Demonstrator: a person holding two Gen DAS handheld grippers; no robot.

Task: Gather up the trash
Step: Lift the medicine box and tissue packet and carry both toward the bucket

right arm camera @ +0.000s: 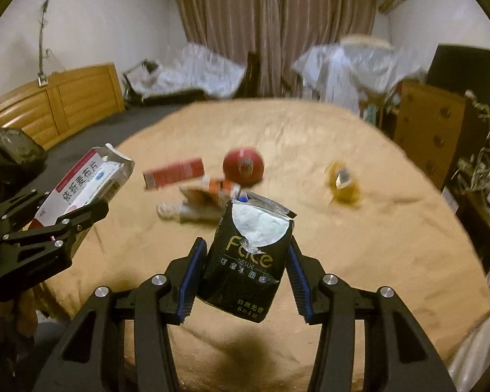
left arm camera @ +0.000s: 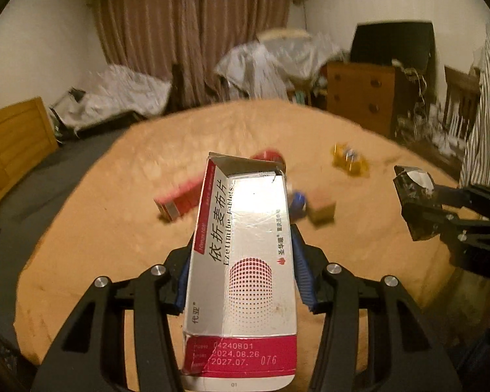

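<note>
My left gripper (left arm camera: 241, 254) is shut on a silver and red medicine box (left arm camera: 245, 261), held above the bed; the box also shows in the right wrist view (right arm camera: 81, 186). My right gripper (right arm camera: 245, 261) is shut on a black tissue packet (right arm camera: 248, 258) with a torn top, also seen at the right of the left wrist view (left arm camera: 415, 202). On the tan blanket (right arm camera: 310, 137) lie a red box (right arm camera: 173, 173), a red round tin (right arm camera: 243, 166), a yellow wrapper (right arm camera: 343, 183) and a crumpled orange and white wrapper (right arm camera: 199, 202).
A wooden headboard (right arm camera: 65, 104) stands at the left and a wooden drawer cabinet (right arm camera: 431, 127) at the right. A black bag (right arm camera: 13, 160) is at the far left. Covered furniture and curtains (right arm camera: 271, 26) fill the back.
</note>
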